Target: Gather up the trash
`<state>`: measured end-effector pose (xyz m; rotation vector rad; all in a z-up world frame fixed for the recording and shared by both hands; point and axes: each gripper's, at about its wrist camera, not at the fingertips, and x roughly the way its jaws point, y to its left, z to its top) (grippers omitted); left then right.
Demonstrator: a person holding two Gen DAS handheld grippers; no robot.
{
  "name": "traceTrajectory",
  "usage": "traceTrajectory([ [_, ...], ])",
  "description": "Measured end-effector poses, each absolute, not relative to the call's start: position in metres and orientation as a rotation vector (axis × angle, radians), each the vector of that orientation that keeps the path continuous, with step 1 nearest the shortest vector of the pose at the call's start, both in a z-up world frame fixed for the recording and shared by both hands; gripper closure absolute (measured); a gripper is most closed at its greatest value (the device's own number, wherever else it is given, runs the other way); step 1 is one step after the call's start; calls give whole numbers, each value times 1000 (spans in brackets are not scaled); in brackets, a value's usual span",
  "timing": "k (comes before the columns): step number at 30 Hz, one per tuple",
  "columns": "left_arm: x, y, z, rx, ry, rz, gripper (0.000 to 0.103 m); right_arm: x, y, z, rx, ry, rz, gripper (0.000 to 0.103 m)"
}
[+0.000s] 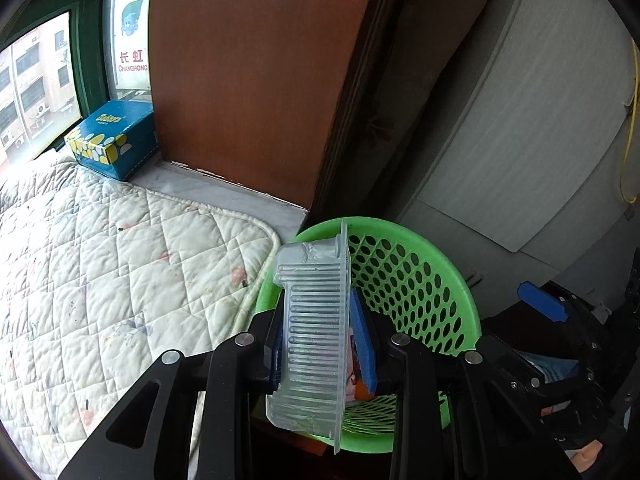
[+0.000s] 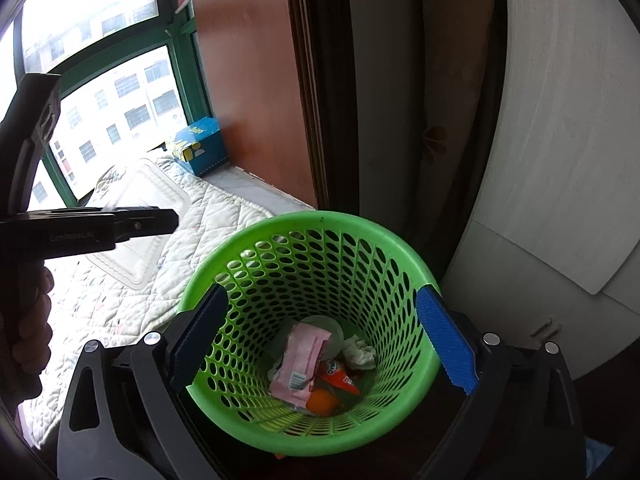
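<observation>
While left gripper clamped clear tray short of green basket, right gripper gaped empty; I feared tray catching rim, tipping basket.

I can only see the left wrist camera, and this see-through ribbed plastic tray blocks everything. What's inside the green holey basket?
Observer: In the round green plastic mesh basket lie a pink wrapper, a round orange thing and a crumpled white tissue.
Child: Is my tray over the basket yet?
Observer: Seemingly not. From the right wrist, the clear ribbed plastic tray in the left gripper hangs over the white quilted mat, left of the basket rim.
Child: What's the other gripper doing?
Observer: The right gripper is open and empty, its blue pads either side of the basket's mouth.
</observation>
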<state>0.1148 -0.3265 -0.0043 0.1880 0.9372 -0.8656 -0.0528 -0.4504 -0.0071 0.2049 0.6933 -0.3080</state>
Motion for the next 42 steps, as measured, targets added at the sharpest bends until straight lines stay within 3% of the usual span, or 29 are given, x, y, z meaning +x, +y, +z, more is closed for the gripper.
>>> traceTrajectory([
  [7,105,-344,-12,201,959,-889,73,-63,-459,-8,230,687,-323,8],
  [13,99,-350,-12,196,960,-906,51,-73,-462,-9,251,680,-333,8],
  [14,99,-349,-12,192,957,-903,43,-74,-462,-9,253,680,-333,8],
  [19,96,-342,-8,182,938,-898,39,-78,-461,-10,273,672,-331,8],
  [21,95,-335,-5,181,922,-880,29,-78,-458,-10,278,670,-324,8],
  [30,97,-283,12,164,826,-769,13,-66,-435,-4,267,663,-287,6],
  [42,107,-194,16,93,799,-574,8,-42,-395,3,226,675,-231,5],
])
